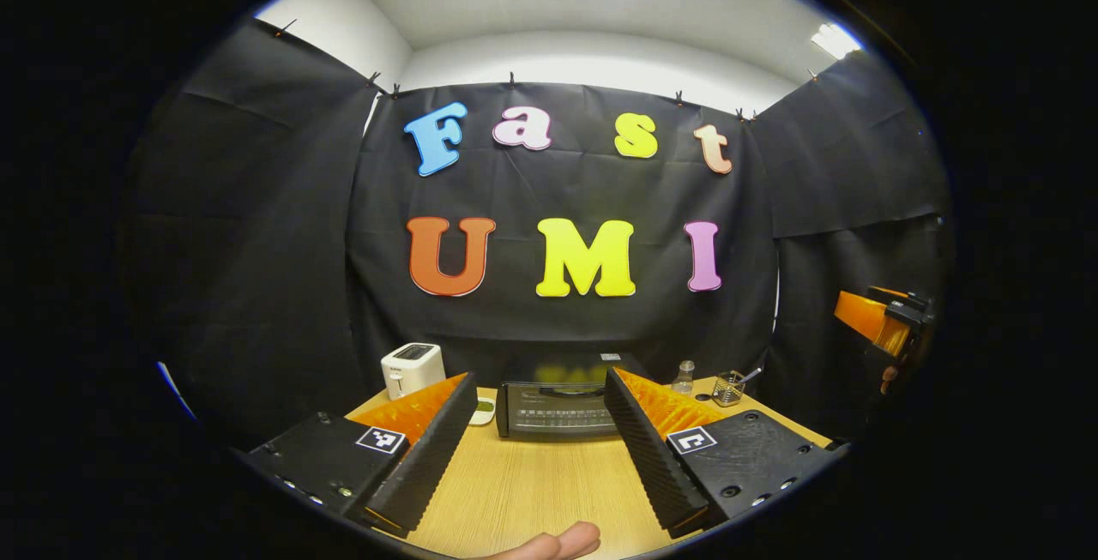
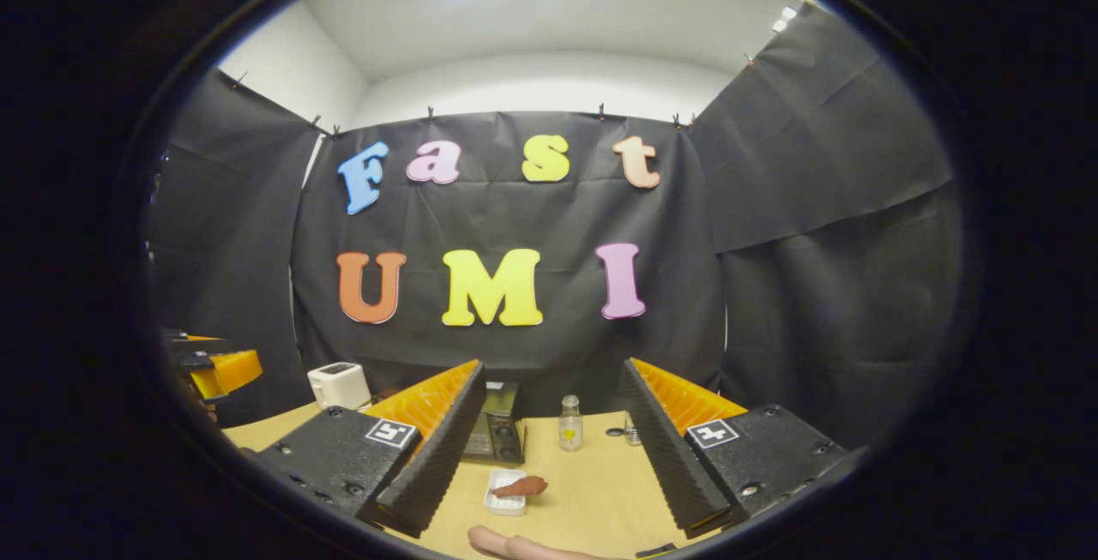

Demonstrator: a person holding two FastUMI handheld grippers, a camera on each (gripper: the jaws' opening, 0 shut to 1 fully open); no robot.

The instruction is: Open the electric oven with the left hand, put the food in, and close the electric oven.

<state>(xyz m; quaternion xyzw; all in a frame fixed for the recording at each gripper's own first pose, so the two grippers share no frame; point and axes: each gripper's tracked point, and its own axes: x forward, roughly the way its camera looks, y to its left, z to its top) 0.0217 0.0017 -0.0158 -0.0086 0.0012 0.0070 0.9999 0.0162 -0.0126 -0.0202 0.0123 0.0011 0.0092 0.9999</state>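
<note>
The oven (image 1: 559, 408) sat on the table (image 1: 532, 491) with its door closed. In front of the oven, a small white tray (image 2: 506, 491) held a brown piece of food (image 2: 521, 485). Beside the oven stood a little glass bottle (image 2: 570, 423). The left gripper (image 1: 539, 440) and the right gripper (image 2: 549, 448) were both spread wide, holding nothing.

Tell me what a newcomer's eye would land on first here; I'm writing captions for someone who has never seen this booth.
In the left gripper view, the dark electric oven, door closed, sits on the wooden table, framed between the open left tongs. A white toaster stands to its left. In the right gripper view, a reddish-brown piece of food lies on a small white tray between the open right tongs, with a small glass bottle farther back.
</note>
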